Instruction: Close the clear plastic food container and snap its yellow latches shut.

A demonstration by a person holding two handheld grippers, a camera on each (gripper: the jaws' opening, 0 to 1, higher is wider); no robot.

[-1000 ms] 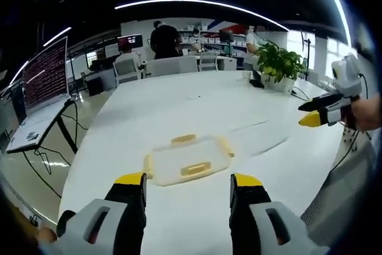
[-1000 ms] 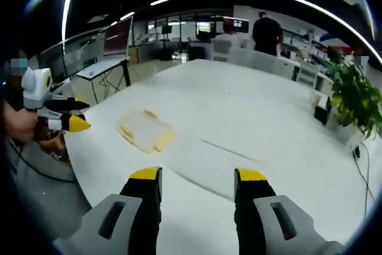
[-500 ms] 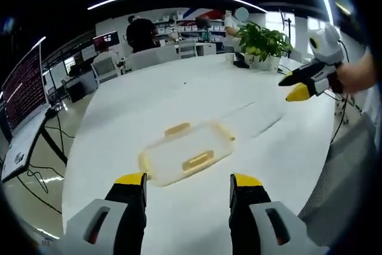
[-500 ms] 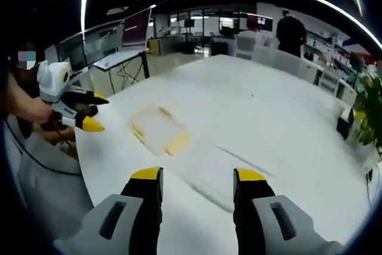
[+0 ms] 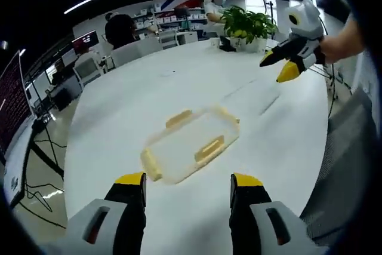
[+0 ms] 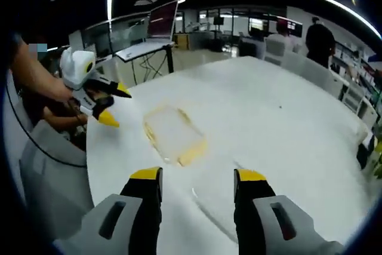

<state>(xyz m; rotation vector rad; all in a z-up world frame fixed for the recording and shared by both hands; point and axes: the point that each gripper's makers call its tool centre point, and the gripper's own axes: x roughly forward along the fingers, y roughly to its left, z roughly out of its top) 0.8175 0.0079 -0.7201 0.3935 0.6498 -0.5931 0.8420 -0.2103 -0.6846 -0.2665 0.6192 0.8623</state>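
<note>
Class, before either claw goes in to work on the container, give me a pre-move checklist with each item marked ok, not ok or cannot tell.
1. Container lies flat on the table: ok.
2. Lid is seated on the container: cannot tell, the plastic is clear.
3. Yellow latches are snapped shut: cannot tell.
4. Left claw is open, holds nothing and points at the container: ok.
5. Right claw is open and holds nothing: ok.
6. Either claw is touching the container: not ok, both are apart from it.
</note>
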